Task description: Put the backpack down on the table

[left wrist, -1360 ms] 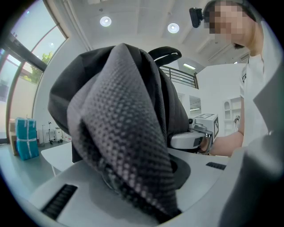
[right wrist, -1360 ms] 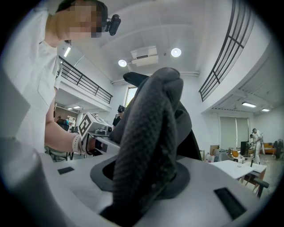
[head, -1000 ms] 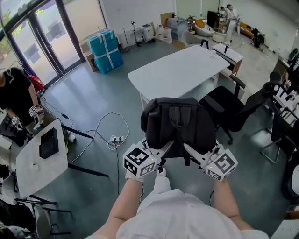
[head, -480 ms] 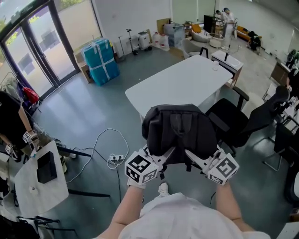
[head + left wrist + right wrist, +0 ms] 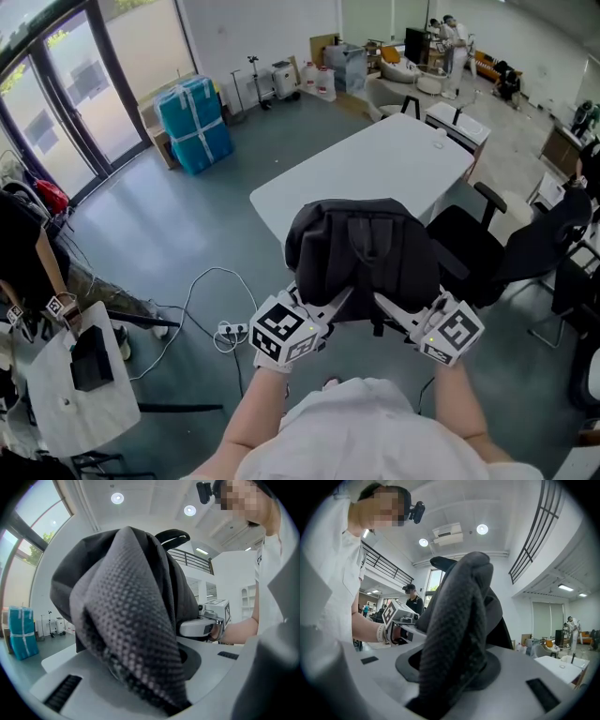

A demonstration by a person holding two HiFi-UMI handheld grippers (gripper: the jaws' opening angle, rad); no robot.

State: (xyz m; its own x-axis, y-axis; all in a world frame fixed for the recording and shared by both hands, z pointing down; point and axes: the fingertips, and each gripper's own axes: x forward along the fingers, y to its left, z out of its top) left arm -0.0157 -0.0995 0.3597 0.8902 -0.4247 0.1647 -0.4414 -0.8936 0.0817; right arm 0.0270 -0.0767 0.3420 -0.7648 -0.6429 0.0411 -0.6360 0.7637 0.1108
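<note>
White table (image 5: 375, 169) upper-centre, carry step: black backpack (image 5: 361, 248) hangs mid-frame, left gripper (image 5: 339, 302) and right gripper (image 5: 384, 305) each clamped on a mesh strap; next likely bring it over the tabletop and lower.

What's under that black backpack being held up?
Around the backpack show grey floor and a white table; the table's near end, and whatever lies directly below, is covered.
</note>
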